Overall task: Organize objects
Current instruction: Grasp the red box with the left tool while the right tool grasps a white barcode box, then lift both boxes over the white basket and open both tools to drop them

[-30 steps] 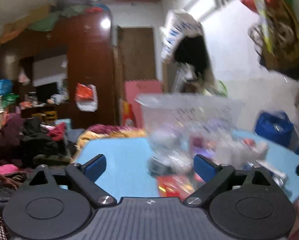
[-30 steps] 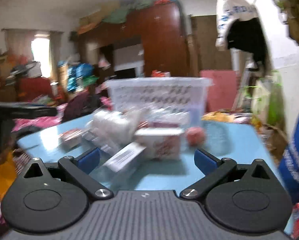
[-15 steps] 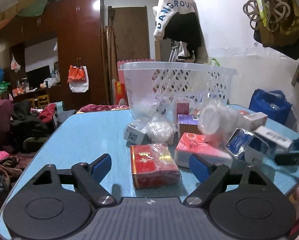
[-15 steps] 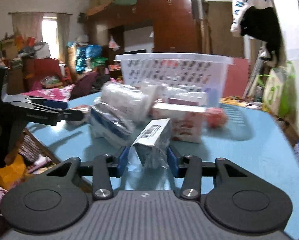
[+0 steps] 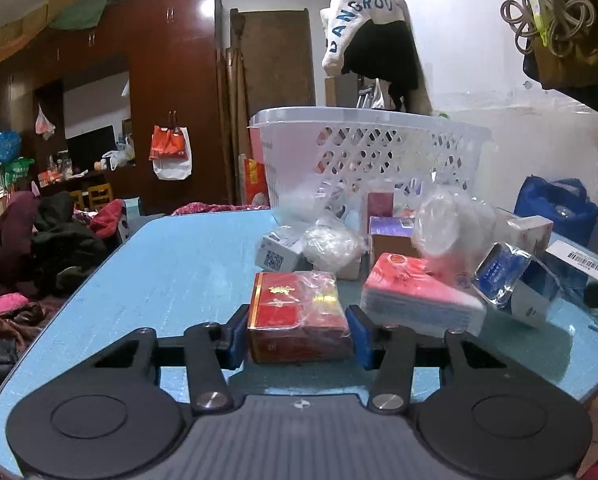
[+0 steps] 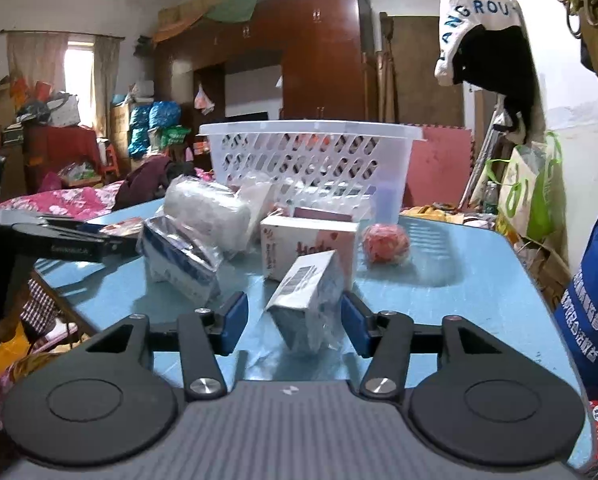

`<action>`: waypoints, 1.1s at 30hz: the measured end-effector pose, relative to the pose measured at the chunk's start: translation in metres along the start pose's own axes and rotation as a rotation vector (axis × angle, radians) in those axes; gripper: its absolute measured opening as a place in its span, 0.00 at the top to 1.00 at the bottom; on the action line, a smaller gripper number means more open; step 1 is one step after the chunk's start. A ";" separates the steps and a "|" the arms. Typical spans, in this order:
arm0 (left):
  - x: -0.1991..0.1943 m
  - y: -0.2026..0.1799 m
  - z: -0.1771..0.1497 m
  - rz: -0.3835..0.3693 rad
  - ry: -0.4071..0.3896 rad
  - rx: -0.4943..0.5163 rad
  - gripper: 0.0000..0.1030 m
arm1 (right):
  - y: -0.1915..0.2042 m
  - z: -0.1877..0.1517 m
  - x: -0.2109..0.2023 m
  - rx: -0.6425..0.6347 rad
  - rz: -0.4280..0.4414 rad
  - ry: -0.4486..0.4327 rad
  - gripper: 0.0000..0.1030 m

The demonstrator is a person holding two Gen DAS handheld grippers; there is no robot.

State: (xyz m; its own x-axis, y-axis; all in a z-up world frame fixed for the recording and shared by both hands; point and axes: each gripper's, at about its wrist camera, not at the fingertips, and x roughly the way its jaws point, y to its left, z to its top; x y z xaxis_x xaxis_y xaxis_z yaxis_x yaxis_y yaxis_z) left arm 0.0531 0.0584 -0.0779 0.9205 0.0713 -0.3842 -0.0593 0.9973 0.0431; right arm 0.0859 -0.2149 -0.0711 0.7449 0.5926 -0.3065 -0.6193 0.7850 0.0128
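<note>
My left gripper (image 5: 297, 336) is shut on a red and gold wrapped box (image 5: 297, 312) that lies on the blue table (image 5: 171, 264). My right gripper (image 6: 295, 322) is partly open around a white barcoded carton in plastic wrap (image 6: 309, 298); its right pad touches the carton, the left pad stands clear of it. A white lattice basket (image 5: 367, 152) stands behind the pile; it also shows in the right wrist view (image 6: 311, 160). The left gripper shows at the left edge of the right wrist view (image 6: 65, 242).
Around the basket lie a pink packet (image 5: 415, 296), a blue-labelled wrapped pack (image 5: 511, 276), a white QR box (image 5: 277, 254), a pink-print carton (image 6: 309, 246) and a red ball (image 6: 385, 244). A blue bag (image 6: 595, 300) stands right of the table.
My left gripper moved forward and shut on the red box. My right gripper opened from its tight hold on the barcoded carton, which now sits between the pads, tilted.
</note>
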 end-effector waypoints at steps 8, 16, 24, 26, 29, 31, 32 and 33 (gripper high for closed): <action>-0.013 0.003 0.010 0.002 -0.062 -0.014 0.48 | -0.011 0.005 -0.016 -0.002 -0.018 -0.032 0.60; -0.019 0.005 0.018 -0.017 -0.103 -0.030 0.48 | -0.030 0.027 -0.031 0.039 0.000 -0.106 0.60; -0.027 0.010 0.027 -0.043 -0.142 -0.056 0.48 | -0.037 0.049 -0.018 0.040 0.046 -0.140 0.60; -0.031 0.011 0.037 -0.041 -0.171 -0.062 0.48 | -0.039 0.064 -0.014 0.028 0.056 -0.158 0.60; -0.030 0.011 0.063 -0.055 -0.199 -0.054 0.48 | -0.037 0.093 0.001 -0.001 0.083 -0.165 0.60; -0.024 0.012 0.088 -0.091 -0.206 -0.070 0.48 | -0.034 0.111 0.017 -0.026 0.083 -0.155 0.60; -0.020 0.010 0.100 -0.102 -0.206 -0.066 0.48 | -0.033 0.122 0.028 -0.032 0.076 -0.146 0.60; -0.014 0.007 0.113 -0.103 -0.204 -0.053 0.48 | -0.032 0.130 0.038 -0.030 0.079 -0.137 0.60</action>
State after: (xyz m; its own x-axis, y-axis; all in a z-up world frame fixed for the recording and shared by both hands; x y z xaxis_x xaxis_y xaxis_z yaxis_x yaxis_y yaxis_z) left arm 0.0834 0.0628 0.0319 0.9815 -0.0303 -0.1892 0.0236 0.9990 -0.0376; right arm 0.1661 -0.1939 0.0403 0.7189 0.6732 -0.1731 -0.6833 0.7302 0.0024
